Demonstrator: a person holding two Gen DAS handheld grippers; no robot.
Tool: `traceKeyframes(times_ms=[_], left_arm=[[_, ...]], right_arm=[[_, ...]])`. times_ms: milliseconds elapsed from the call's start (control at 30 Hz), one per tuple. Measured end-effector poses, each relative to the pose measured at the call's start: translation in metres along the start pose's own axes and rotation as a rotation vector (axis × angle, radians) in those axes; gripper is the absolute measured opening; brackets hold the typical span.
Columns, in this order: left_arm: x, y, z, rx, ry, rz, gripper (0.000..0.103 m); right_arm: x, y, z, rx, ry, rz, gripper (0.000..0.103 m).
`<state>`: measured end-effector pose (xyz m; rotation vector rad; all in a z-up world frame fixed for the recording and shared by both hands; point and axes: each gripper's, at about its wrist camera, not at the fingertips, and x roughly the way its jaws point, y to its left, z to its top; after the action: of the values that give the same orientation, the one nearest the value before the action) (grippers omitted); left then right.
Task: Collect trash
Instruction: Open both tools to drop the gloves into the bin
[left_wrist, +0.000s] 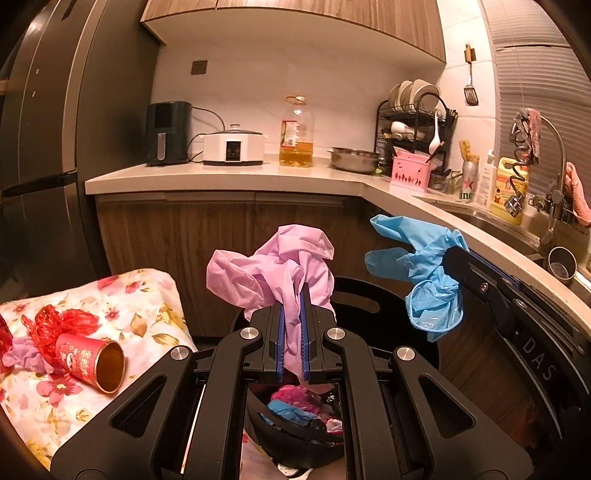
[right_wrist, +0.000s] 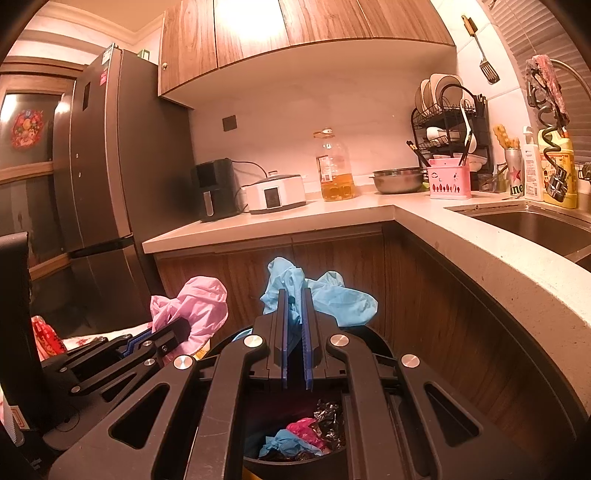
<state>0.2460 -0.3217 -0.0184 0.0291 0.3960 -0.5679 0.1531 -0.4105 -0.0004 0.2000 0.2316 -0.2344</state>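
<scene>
My left gripper (left_wrist: 294, 295) is shut on a crumpled pink glove (left_wrist: 269, 266) and holds it above the black trash bin (left_wrist: 369, 295). My right gripper (right_wrist: 294, 299) is shut on a crumpled blue glove (right_wrist: 332, 295), also above the bin (right_wrist: 373, 338). The blue glove (left_wrist: 424, 266) shows at the right of the left wrist view, and the pink glove (right_wrist: 199, 306) at the left of the right wrist view. The bin holds pink, blue and black scraps (right_wrist: 303, 435). A red paper cup (left_wrist: 90, 363), a red plastic bag (left_wrist: 59, 321) and a purple scrap (left_wrist: 26, 356) lie on the floral cloth (left_wrist: 129, 306) to the left.
A counter (left_wrist: 229, 175) runs behind and along the right, with an air fryer (left_wrist: 166, 133), cooker (left_wrist: 233, 147), oil bottle (left_wrist: 297, 133), steel bowl (left_wrist: 354, 158), dish rack (left_wrist: 413, 122) and sink (right_wrist: 535, 225). A dark fridge (right_wrist: 110, 177) stands at the left. Wooden cabinets sit below the counter.
</scene>
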Motion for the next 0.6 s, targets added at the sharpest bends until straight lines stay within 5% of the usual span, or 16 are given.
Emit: traceKeyframes(times_ms=[600], left_arm=[[0.015, -0.001, -0.006, -0.011, 0.027, -0.016, 0.007]], right_arm=[[0.008, -0.009, 0.001, 0.032, 0.013, 0.015, 0.014]])
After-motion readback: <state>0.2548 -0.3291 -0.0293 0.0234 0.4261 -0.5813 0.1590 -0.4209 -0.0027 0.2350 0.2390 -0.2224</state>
